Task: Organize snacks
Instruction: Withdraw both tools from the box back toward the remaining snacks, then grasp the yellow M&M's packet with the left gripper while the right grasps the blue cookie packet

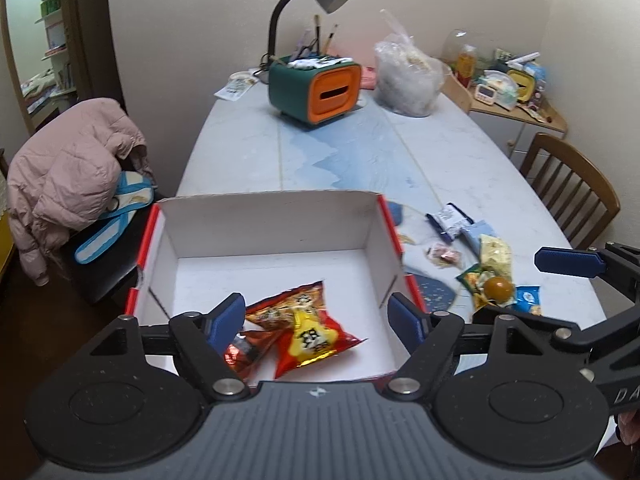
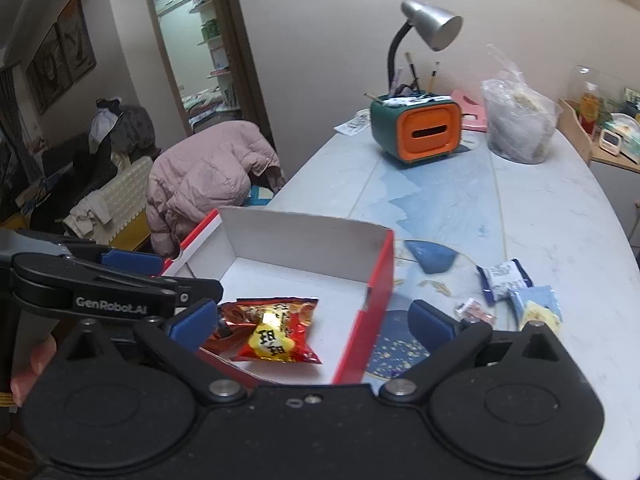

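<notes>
With both sets of jaws spread empty above the box [image 1: 272, 220] – red packets [image 1: 308, 332] already inside – the loose snacks [image 1: 486, 268] are found on the surface beyond its right wall, nearer the right gripper [image 2: 312, 324].

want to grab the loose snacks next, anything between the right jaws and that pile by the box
Nothing visible blocks it. The right gripper is open and empty, and bare table lies before the snack pile. The box wall stands left of that path.

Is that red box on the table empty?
No. The red box lies open, with red snack packets on its white floor.
</notes>
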A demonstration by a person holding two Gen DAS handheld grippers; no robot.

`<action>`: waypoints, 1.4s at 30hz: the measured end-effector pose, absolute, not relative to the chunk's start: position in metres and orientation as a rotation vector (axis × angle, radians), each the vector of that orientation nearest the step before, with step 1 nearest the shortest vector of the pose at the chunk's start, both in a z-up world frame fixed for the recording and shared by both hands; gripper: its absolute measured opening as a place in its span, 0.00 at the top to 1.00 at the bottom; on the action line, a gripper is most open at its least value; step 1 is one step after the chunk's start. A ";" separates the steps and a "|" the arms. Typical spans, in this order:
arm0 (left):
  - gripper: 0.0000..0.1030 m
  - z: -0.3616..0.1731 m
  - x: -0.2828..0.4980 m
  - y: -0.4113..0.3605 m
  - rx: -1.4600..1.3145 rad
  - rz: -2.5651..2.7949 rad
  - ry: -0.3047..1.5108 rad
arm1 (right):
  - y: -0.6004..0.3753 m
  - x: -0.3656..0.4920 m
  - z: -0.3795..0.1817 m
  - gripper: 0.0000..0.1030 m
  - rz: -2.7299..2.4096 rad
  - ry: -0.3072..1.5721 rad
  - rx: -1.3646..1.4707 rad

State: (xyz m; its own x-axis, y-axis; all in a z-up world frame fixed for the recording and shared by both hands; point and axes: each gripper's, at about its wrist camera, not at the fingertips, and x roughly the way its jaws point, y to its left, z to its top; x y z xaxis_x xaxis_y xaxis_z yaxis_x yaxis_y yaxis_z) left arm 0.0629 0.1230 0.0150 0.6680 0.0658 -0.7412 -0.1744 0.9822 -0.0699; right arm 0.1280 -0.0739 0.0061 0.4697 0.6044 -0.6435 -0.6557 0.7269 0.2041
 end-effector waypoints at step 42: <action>0.07 -0.087 0.151 -0.063 -0.091 0.035 0.949 | -0.271 0.225 -0.096 0.04 0.605 0.962 -0.089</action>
State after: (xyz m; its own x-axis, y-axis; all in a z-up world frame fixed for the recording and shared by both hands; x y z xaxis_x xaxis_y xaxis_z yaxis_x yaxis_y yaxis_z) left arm 0.1513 -0.0626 -0.0867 0.5821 -0.0103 -0.8131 -0.0700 0.9956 -0.0626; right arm 0.2253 -0.2709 -0.0960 0.4211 0.4442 -0.7908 -0.5208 0.8322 0.1902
